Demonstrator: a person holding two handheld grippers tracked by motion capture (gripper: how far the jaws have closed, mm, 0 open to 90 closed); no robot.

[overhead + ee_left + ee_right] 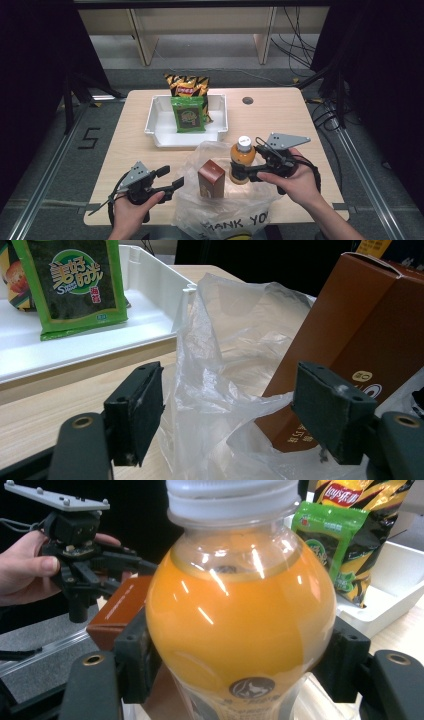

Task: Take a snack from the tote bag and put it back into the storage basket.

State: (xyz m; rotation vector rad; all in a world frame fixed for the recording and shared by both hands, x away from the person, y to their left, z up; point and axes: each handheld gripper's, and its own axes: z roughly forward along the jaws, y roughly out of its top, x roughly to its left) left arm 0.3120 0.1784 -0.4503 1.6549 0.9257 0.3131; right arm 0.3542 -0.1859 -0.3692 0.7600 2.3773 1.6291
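High view is showing the desk [280,115] carrying, from largest to smallest, a clear plastic bag [227,210] at the near edge, a white tray [159,127] toward the far side, a brown carton [211,179] standing upright inside the bag opening, and an orange juice bottle [242,160] just beside the carton. In the tray, a green snack packet [188,114] is leaning against a black-and-yellow chip bag [187,85].

The right tongs [241,171] are gripping the juice bottle around its body; the right gripper view is showing both jaws pressing against the bottle [240,615] from either side, with the bottle upright. The left tongs [172,181] are standing wide apart and holding nothing, and the left gripper view is showing the bag film [220,390] and the carton [350,345] lying between and beyond the jaws.

Judged step: unpacking the bag, with the bottle being taken out at the rim of the opening. The next move is likely calling for lifting the bottle clear of the film and carrying it to the tray, while the left tongs are pinching the bag edge or taking the carton.
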